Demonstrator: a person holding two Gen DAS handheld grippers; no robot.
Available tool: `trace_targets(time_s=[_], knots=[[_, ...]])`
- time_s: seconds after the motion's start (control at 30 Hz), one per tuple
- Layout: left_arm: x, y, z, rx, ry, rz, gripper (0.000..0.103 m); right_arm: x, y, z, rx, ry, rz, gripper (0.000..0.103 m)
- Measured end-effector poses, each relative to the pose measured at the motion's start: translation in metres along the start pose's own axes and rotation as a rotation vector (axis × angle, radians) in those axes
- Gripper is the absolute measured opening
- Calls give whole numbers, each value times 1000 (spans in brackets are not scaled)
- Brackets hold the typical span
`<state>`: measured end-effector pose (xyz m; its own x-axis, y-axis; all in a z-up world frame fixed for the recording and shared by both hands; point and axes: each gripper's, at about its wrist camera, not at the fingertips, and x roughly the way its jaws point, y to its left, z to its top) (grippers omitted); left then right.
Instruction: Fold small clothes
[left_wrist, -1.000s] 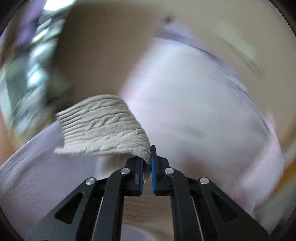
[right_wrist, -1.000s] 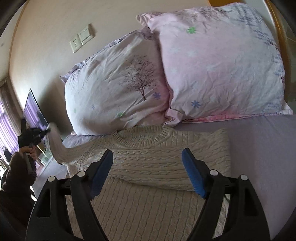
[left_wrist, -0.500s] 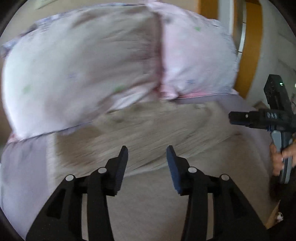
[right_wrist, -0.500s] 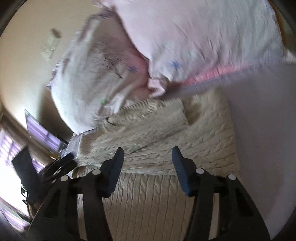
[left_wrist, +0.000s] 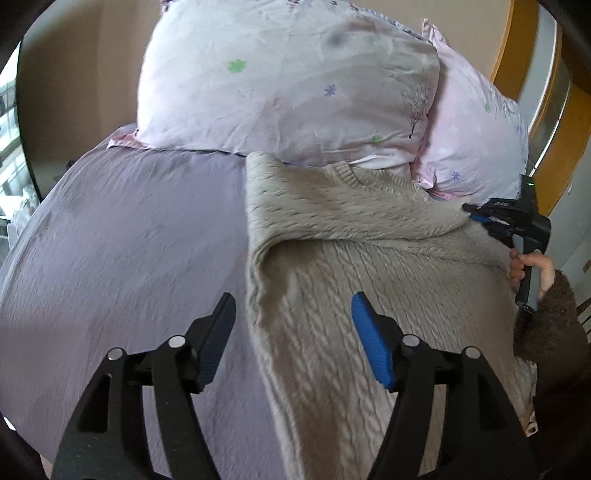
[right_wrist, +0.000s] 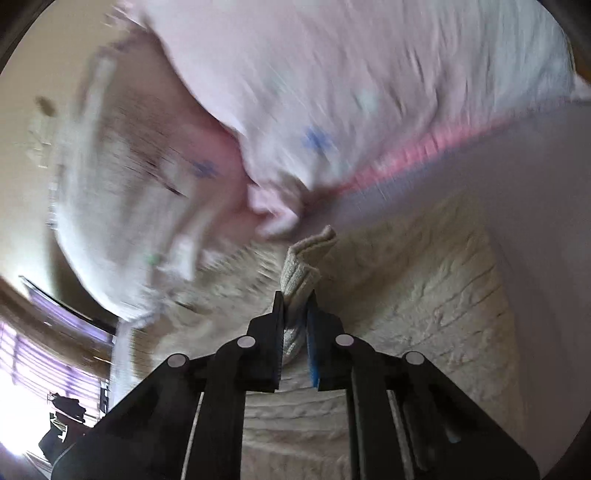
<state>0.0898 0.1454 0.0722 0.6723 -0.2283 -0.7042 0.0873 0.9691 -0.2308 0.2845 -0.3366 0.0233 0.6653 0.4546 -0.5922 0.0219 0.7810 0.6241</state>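
A beige cable-knit sweater (left_wrist: 343, 280) lies on a lilac bed sheet (left_wrist: 129, 236), its left sleeve folded across the chest. My left gripper (left_wrist: 293, 332) is open and empty, just above the sweater's left edge. My right gripper (right_wrist: 295, 306) is shut on a sleeve cuff (right_wrist: 304, 266) of the sweater (right_wrist: 424, 302) and holds it above the body. In the left wrist view the right gripper (left_wrist: 476, 216) pinches the sleeve end at the sweater's right side.
Two pale floral pillows (left_wrist: 288, 77) (left_wrist: 476, 136) stand at the head of the bed behind the collar. A wall and orange door frame (left_wrist: 506, 48) lie beyond. A window (right_wrist: 33, 369) glows at the lower left of the blurred right wrist view.
My left gripper let go of the sleeve and opened, then drew back over the sweater's left edge. My right gripper moved in and shut on the other sleeve cuff.
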Motion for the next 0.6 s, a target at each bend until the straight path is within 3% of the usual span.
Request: trace_targets(time_s=[0.1, 0.2, 0.27, 0.3, 0.33, 0.4, 0.5, 0.6], knots=[[-6, 4, -10, -14, 7, -43, 66, -40, -1, -8, -22, -106, -8, 11], [-8, 1, -23, -7, 26, -86, 67, -66, -15, -23, -31, -135, -137, 12], [-7, 0, -33, -4, 51, -104, 68, -70, -29, -37, -20, -61, -183, 23], [-6, 0, -38, -5, 65, -107, 68, -75, -34, -43, -1, -39, -190, 36], [-7, 1, -44, -9, 77, -109, 68, -90, -41, -55, 13, -41, -167, 53], [-11, 1, -56, -15, 93, -120, 68, -115, -46, -73, -20, -66, -134, 64], [-17, 5, -74, -45, 107, -149, 68, -146, -55, -105, -49, -56, -109, 64], [-23, 7, -90, -69, 109, -175, 67, -163, -73, -136, -5, 13, -81, 54]])
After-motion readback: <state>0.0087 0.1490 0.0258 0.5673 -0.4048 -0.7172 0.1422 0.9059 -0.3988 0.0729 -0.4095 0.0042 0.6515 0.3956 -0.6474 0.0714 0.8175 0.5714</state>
